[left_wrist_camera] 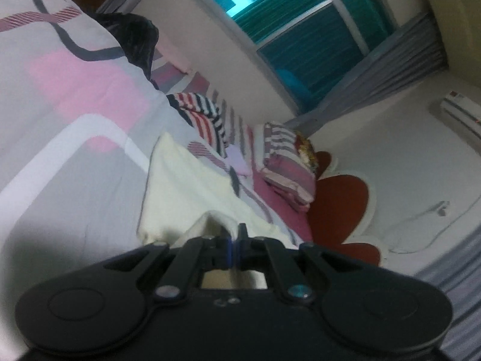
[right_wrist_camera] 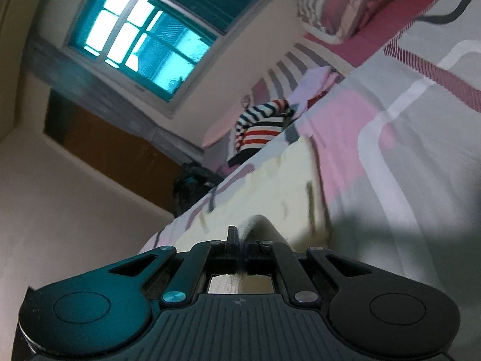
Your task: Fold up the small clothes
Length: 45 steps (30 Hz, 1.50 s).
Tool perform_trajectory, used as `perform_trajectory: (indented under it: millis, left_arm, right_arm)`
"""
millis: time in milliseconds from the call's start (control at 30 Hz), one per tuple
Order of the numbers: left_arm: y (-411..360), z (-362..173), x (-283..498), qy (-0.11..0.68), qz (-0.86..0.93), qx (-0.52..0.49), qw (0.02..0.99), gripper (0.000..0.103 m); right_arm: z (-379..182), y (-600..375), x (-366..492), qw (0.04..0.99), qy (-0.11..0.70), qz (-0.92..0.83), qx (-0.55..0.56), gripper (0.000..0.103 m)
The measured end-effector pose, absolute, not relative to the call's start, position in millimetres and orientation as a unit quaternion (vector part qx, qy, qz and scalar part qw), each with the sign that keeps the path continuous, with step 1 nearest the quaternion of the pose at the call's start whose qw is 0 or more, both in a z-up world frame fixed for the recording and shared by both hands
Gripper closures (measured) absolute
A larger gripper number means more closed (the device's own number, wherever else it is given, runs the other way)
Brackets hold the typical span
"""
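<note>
Bed (left_wrist_camera: 69, 162) fills most of both views, covered in a grey/pink/white patterned sheet. Cream garment (left_wrist_camera: 186, 180) lies spread on it, directly ahead of both grippers; each gripper has a raised fold of its near edge at the fingertips, rest of the cloth trailing away flat over the sheet.

Around it, further along the bed: striped red/white/navy garment (left_wrist_camera: 204, 114) in a heap, near the cream one but apart. Folded pink-striped pillow stack (left_wrist_camera: 288, 165) at the bed's far end on a magenta patch, by the red headboard (left_wrist_camera: 339, 207). Pale lilac cloth (right_wrist_camera: 312, 81) between the striped heap and the pillows. Dark bundle (left_wrist_camera: 132, 36) at the opposite end. Window (left_wrist_camera: 288, 21) with teal glass on the far wall, grey curtains beside it. Nothing lies between the grippers and the cream garment.

Left gripper (left_wrist_camera: 233, 236): jaws fully together, pinching a peak of the cream fabric.
Right gripper (right_wrist_camera: 239, 236): jaws also together, cream fold bunched at the tips, clamped.

Both frames motion-blurred.
</note>
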<state>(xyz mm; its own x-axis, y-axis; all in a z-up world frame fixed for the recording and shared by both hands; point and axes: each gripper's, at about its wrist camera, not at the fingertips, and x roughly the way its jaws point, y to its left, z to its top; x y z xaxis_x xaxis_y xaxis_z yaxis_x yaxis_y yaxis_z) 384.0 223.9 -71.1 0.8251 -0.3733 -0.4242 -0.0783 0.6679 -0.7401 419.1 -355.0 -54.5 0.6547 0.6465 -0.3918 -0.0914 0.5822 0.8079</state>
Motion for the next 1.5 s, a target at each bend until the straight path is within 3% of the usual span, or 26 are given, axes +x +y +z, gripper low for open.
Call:
perform_trajectory:
  millis: [367, 533, 567, 600, 700, 733, 767, 1200, 1300, 1367, 1500]
  left_arm:
    - [235, -116, 452, 0.31, -0.073, -0.408, 0.856, 0.098]
    - [244, -130, 465, 0.273, -0.075, -0.461, 0.841, 0.061]
    - [245, -130, 466, 0.264, -0.075, -0.464, 0.842, 0.049]
    - [245, -128, 469, 0.259, -0.073, -0.461, 0.846, 0.043]
    - [243, -119, 472, 0.254, -0.065, -0.429, 0.865, 0.039]
    - [243, -116, 472, 0.254, -0.066, -0.419, 0.869, 0.038]
    - [241, -113, 473, 0.258, -0.063, -0.402, 0.876, 0.038]
    - [231, -98, 443, 0.259, -0.072, -0.3, 0.915, 0.043]
    - [226, -96, 440, 0.283, -0.065, -0.262, 0.92, 0.049]
    - [213, -96, 455, 0.326, -0.056, -0.202, 0.922, 0.054]
    - [200, -95, 487, 0.36, -0.027, -0.148, 0.921, 0.053]
  right_arm:
    - [-120, -352, 507, 0.778, 0.384, 0.212, 0.449, 0.101]
    - [-123, -352, 523, 0.797, 0.36, 0.197, 0.443, 0.093]
    - [-121, -351, 521, 0.799, 0.354, 0.197, 0.445, 0.089]
    - [-121, -351, 522, 0.801, 0.348, 0.199, 0.445, 0.085]
    - [-115, -348, 519, 0.817, 0.335, 0.2, 0.424, 0.061]
    - [-113, -349, 518, 0.823, 0.324, 0.2, 0.421, 0.05]
    - [-109, -349, 517, 0.83, 0.318, 0.196, 0.414, 0.049]
    - [-98, -319, 515, 0.872, 0.338, 0.211, 0.285, 0.049]
    - [-92, -302, 504, 0.888, 0.328, 0.229, 0.226, 0.049]
    - [-93, -288, 504, 0.892, 0.34, 0.236, 0.182, 0.062]
    - [-104, -260, 510, 0.903, 0.355, 0.219, 0.106, 0.063]
